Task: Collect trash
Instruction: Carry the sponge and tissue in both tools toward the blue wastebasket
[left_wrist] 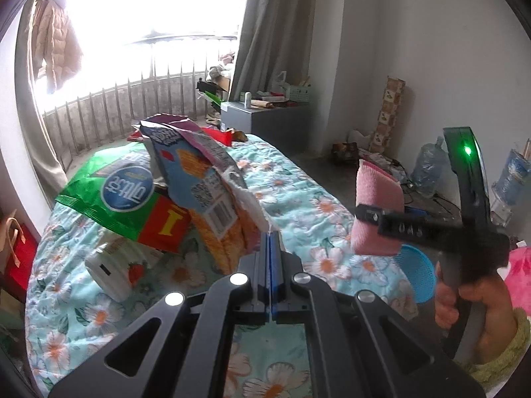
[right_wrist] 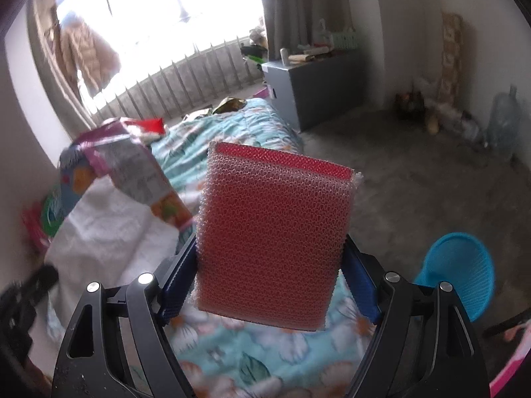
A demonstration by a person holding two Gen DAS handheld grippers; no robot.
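My left gripper (left_wrist: 271, 232) is shut on the edge of a torn blue and orange snack wrapper (left_wrist: 202, 185) and holds it up over the floral bed (left_wrist: 298, 199). A green snack bag (left_wrist: 116, 195) with a red part and a white pack (left_wrist: 113, 275) lie under it. My right gripper (right_wrist: 270, 265) is shut on a pink mesh sponge (right_wrist: 275, 238), held upright above the bed; it also shows in the left wrist view (left_wrist: 376, 212). A blue basket (right_wrist: 461, 275) stands on the floor to the right.
More wrappers (right_wrist: 146, 126) lie at the far end of the bed. A grey cabinet (right_wrist: 315, 83) stands beyond it. Water bottles (left_wrist: 428, 169) and clutter line the right wall. A red bag (left_wrist: 20, 258) stands at the left of the bed.
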